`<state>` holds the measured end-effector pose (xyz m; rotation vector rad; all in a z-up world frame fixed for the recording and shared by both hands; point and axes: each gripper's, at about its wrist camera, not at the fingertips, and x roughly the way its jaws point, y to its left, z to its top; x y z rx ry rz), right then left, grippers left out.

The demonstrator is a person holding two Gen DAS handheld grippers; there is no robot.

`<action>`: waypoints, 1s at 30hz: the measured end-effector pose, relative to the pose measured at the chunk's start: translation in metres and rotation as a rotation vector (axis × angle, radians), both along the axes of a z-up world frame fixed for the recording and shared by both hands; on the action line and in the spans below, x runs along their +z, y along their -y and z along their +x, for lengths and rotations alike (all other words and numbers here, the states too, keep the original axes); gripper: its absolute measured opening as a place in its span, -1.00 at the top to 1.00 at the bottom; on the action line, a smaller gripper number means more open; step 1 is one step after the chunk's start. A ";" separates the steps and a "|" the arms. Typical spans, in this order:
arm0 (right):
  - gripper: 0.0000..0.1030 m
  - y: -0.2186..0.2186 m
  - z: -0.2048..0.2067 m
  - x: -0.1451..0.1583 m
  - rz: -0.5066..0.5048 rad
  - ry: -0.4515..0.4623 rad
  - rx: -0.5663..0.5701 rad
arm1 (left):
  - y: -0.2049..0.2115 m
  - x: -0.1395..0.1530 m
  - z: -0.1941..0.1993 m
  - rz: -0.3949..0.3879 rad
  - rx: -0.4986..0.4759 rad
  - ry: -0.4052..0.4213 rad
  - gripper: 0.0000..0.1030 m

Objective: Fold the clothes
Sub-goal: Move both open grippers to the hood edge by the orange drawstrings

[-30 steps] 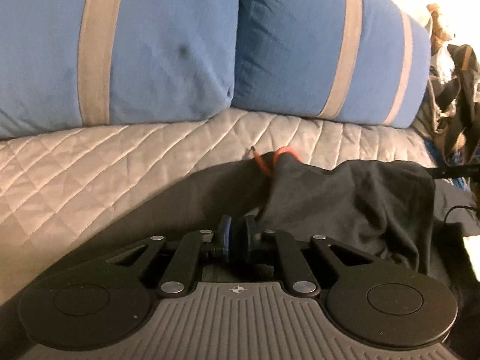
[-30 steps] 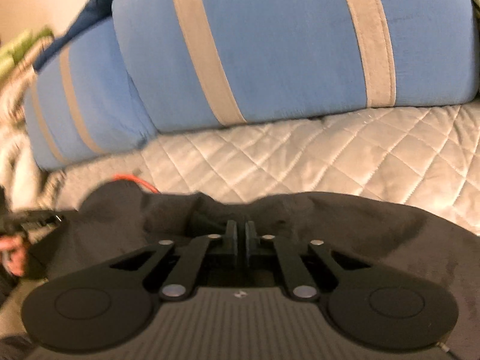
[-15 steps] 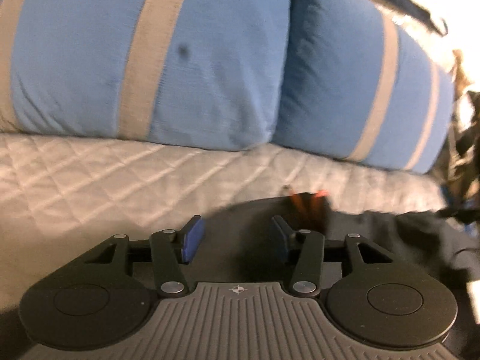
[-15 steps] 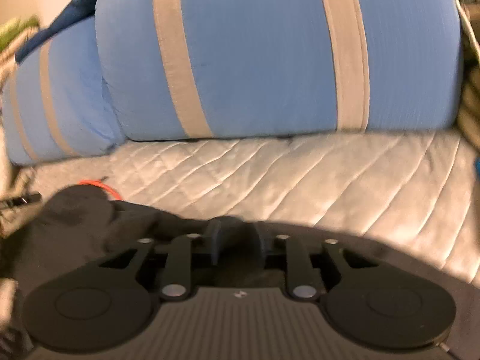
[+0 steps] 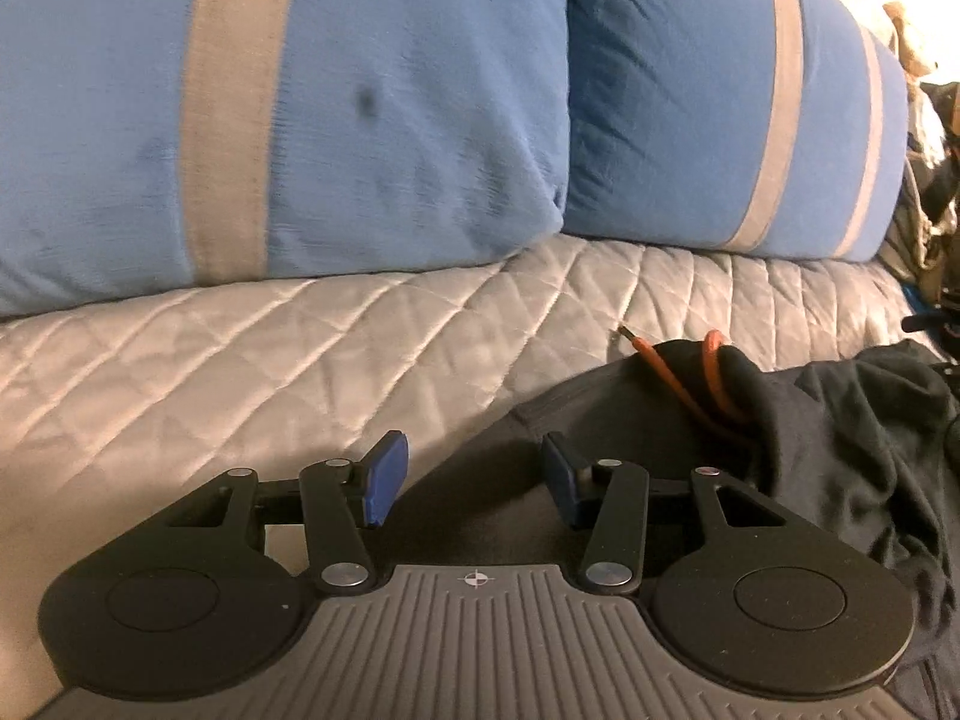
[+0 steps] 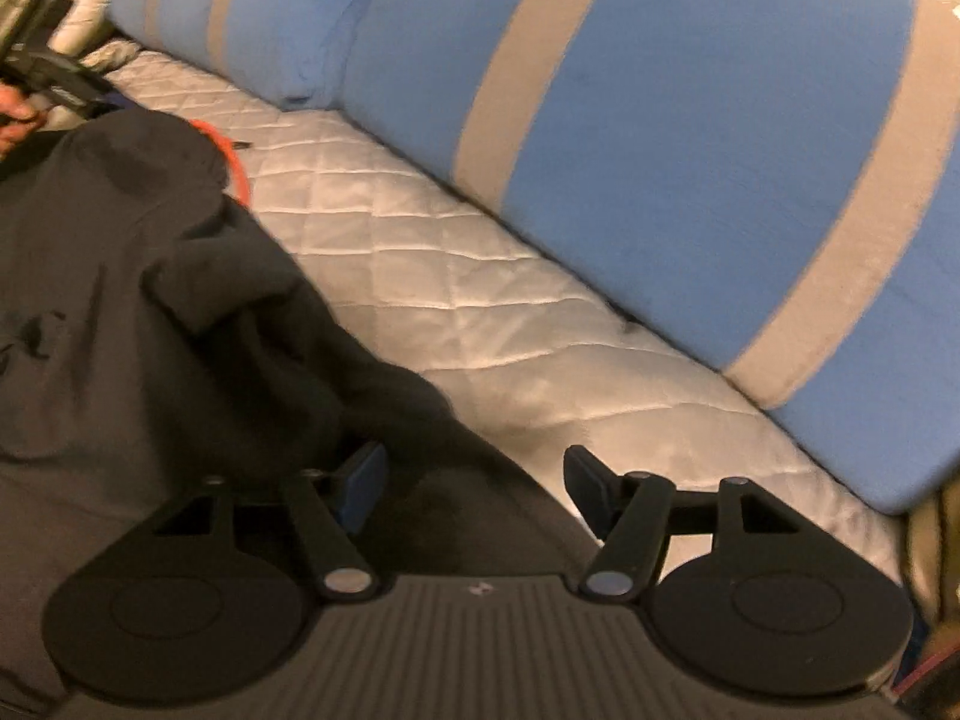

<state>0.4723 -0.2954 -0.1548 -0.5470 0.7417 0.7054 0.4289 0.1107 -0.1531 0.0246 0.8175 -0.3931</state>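
Left gripper [image 5: 474, 483] jaws apart, empty, over garment [image 5: 840, 420] edge on quilt [image 5: 240, 360]. Right gripper [image 6: 474, 489] also apart w/ nothing held; orange cord [image 5: 690, 384] on garment's far end.

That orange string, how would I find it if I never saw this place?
Look at the quilted grey bed cover under the big blue pillows. A dark crumpled garment lies on it. The orange string loops out of its top edge, the only bright thing there.
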 end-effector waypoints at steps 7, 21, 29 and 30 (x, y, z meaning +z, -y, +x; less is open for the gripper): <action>0.44 -0.021 0.017 -0.012 -0.018 -0.029 0.039 | 0.008 -0.009 0.011 -0.034 -0.040 -0.023 0.70; 0.92 -0.019 0.037 -0.018 0.085 -0.028 -0.167 | 0.019 0.003 -0.022 0.203 -0.017 0.097 0.87; -0.34 -0.014 0.026 0.012 0.106 0.116 -0.186 | 0.025 0.015 -0.023 0.361 0.137 0.167 0.58; -0.40 -0.011 0.023 0.019 0.135 0.116 -0.175 | 0.020 0.022 -0.025 0.312 0.148 0.172 0.40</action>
